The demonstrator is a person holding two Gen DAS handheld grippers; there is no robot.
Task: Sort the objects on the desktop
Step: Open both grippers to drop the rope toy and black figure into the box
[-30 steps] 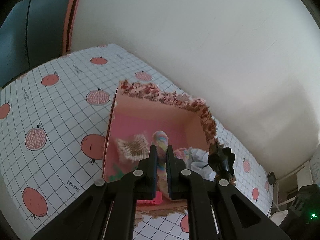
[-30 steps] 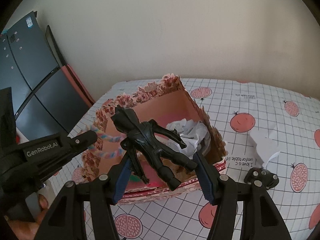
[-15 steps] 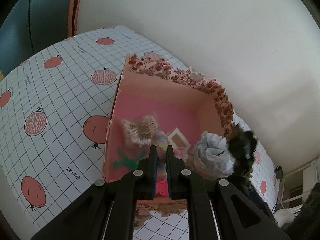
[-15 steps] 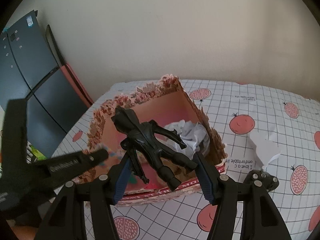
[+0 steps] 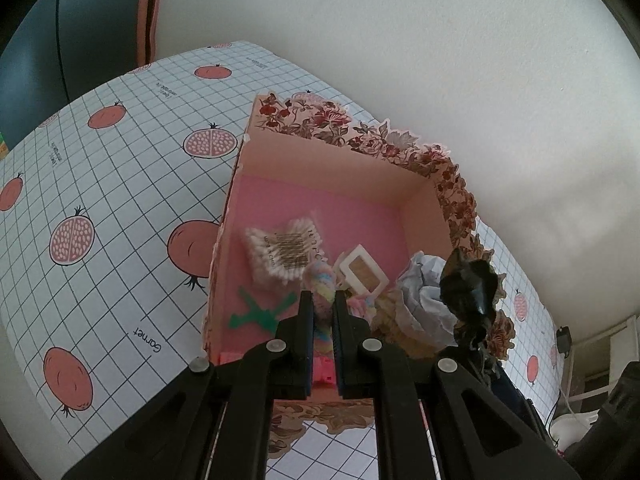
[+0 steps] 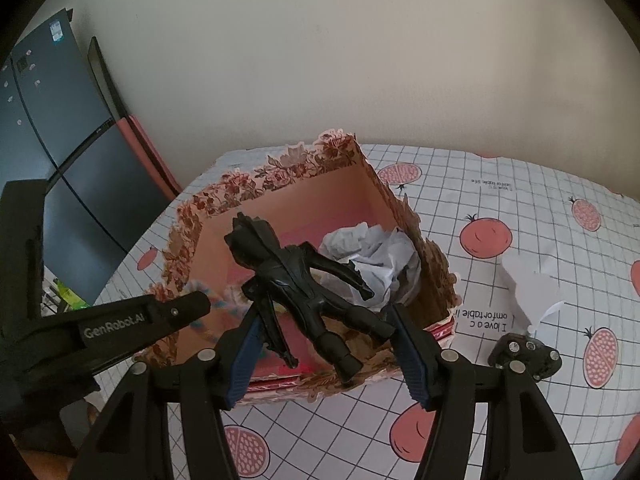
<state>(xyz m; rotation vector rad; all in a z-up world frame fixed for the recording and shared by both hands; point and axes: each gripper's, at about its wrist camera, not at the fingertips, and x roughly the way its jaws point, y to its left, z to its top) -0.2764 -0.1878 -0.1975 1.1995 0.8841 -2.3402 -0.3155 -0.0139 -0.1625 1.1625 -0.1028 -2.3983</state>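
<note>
Several things already lie in the box (image 5: 420, 216); left hand-held gripper (image 5: 320, 312) pinches a rope (image 5: 320, 280) above it, right hand-held gripper (image 6: 320, 320) clasps a figure (image 6: 296, 276), both unreleased.

Both wrist views are evenly lit by soft, diffuse daylight with no hard glare; the wall (image 5: 440, 60) is brightest from 12 to 2 o'clock and grades to grey toward 3 o'clock. Strong fisheye distortion bends the grid tablecloth (image 5: 100, 208) into curves, with black vignette in the corners at 10–11 and 1–2 o'clock. Focus is decent at centre, but the box (image 6: 280, 184) interior is slightly soft and washed pink, and shadows inside it are faint; the black figure (image 6: 296, 276) reads as a near-silhouette with little surface detail.
</note>
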